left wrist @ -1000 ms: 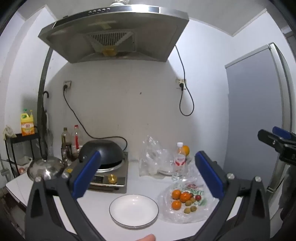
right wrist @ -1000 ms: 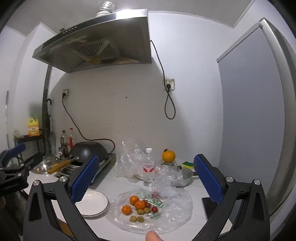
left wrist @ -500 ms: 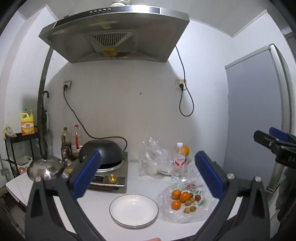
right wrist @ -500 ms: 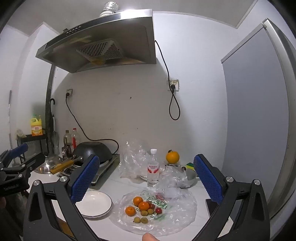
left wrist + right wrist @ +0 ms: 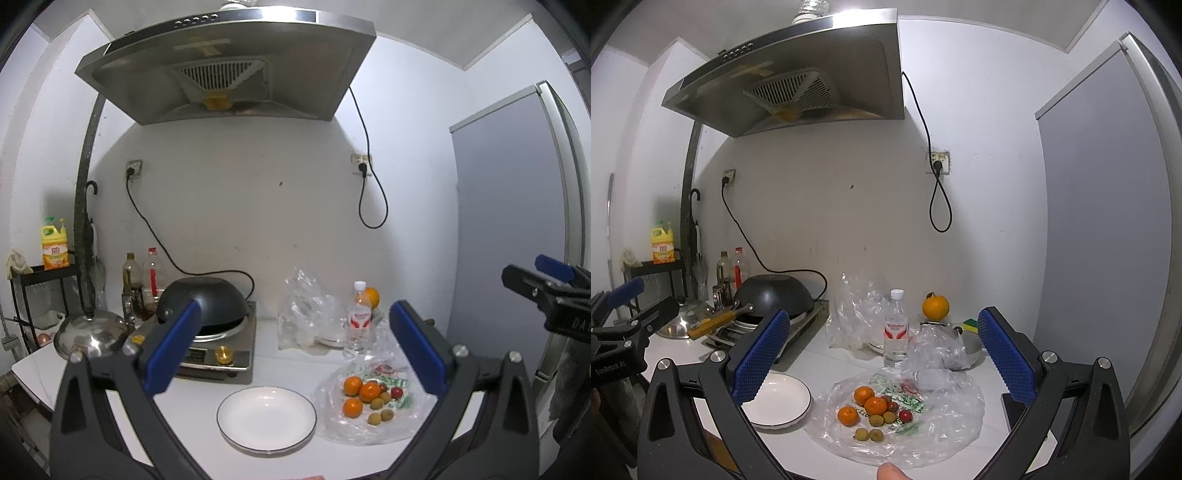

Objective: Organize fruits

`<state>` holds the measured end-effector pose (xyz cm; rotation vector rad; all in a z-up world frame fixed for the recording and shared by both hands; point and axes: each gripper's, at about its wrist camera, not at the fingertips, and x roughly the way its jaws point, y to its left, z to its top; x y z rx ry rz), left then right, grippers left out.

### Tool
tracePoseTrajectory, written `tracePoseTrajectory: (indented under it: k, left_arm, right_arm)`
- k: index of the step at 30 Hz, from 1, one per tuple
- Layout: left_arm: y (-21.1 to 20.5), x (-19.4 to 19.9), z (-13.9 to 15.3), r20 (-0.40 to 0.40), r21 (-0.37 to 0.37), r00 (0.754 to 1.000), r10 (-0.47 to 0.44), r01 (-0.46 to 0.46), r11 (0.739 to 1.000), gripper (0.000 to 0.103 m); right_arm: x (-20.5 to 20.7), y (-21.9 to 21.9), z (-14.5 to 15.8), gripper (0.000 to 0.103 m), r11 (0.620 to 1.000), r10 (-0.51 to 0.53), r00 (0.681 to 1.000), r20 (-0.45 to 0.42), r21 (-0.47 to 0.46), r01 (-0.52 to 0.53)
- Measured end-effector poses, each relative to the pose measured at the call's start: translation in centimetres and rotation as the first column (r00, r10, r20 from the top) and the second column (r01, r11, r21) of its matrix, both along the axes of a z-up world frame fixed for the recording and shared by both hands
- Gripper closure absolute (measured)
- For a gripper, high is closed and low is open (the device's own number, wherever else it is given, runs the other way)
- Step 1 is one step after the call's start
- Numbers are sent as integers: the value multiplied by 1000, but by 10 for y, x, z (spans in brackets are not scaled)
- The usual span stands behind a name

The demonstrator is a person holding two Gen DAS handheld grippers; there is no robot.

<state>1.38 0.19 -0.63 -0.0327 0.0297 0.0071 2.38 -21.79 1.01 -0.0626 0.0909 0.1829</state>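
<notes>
Fruits (image 5: 370,398) lie on a bag (image 5: 373,428) right of the plate (image 5: 266,420).

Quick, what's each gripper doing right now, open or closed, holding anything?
Left gripper: open, holding nothing, above the counter.
Right gripper: open, holding nothing, above the fruit.

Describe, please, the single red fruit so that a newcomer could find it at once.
Start at the white plate on the counter; beside it lies a flattened clear plastic bag holding fruit. On the bag, the red fruit is small, round, and glossy, unlike the oranges and yellowish-brown fruits.
</notes>
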Motion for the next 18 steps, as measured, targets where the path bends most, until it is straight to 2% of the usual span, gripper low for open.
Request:
tracePoseTrajectory:
  k: [11,18]
  left_arm:
    - [5,-1,-1,6,-10,1000,12,-12,1000,1]
    - [4,-5,-3,13,-18,1000,4,-4,1000,1]
  right_arm:
    - [5,-2,1,0,1000,10,1000,-16,17,-9]
    - [1,6,0,0,1000,21,1000,-9,-14,-21]
